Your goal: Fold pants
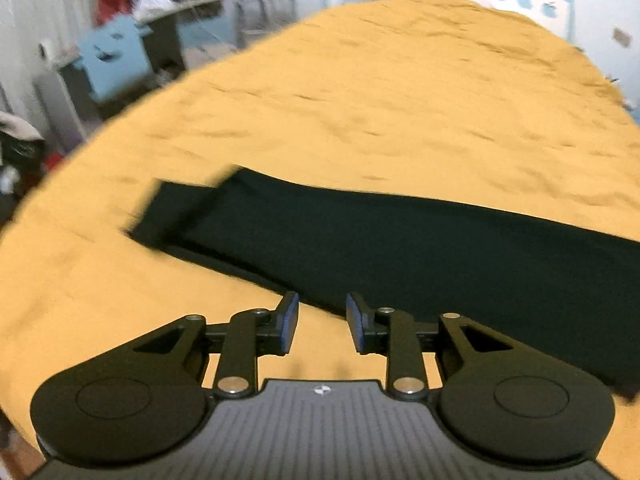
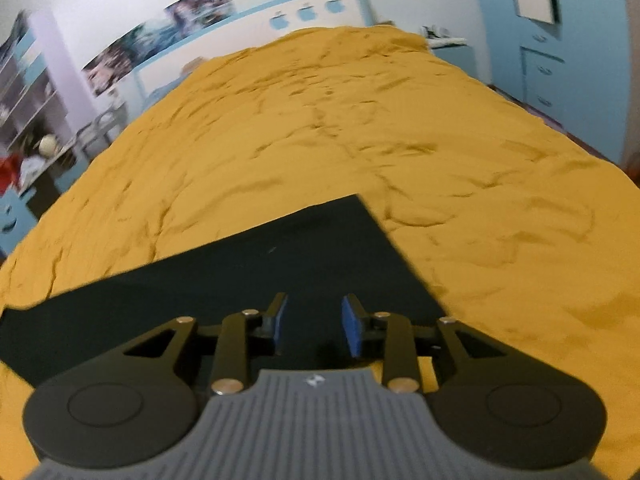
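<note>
The dark pants (image 1: 400, 248) lie flat in a long strip on the orange bed (image 1: 360, 100), one leg on top of the other. In the left view they run from 9 o'clock to 4 o'clock. The left gripper (image 1: 322, 322) hangs over their near edge with its fingers apart and nothing between them. The right gripper (image 2: 314, 322) is above the wide end, fingers apart and empty too. I think the next fold is short-ways. To do it well, pinch both layers at one end's corners, lift together, and lay edges even.
</note>
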